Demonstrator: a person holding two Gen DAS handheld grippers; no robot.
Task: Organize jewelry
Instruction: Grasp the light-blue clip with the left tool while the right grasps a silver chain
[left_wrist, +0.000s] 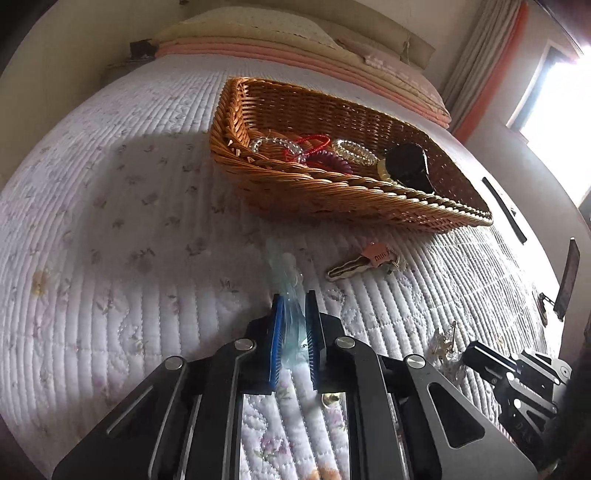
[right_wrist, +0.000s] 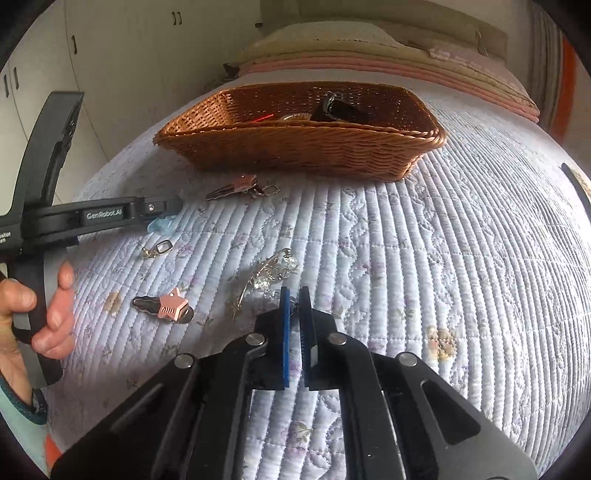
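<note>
A wicker basket (left_wrist: 295, 192) (right_wrist: 295, 147) sits on the quilted bed and holds bracelets (left_wrist: 280, 146), a red cord, a purple coil tie and a black watch (left_wrist: 408, 164). My left gripper (left_wrist: 293, 295) is shut on a clear bluish plastic piece (left_wrist: 286, 277), held just above the quilt in front of the basket; it also shows in the right wrist view (right_wrist: 162, 223). My right gripper (right_wrist: 294, 291) is shut on a crystal and gold jewelry piece (right_wrist: 271, 271) lying on the quilt.
A pink hair clip (left_wrist: 364, 260) (right_wrist: 236, 186) lies in front of the basket. Another pink clip (right_wrist: 162, 306) and a small gold clasp (right_wrist: 159, 249) lie at left. Pillows and folded blankets (left_wrist: 295, 44) are behind. A person's hand (right_wrist: 40, 314) holds the left gripper's handle.
</note>
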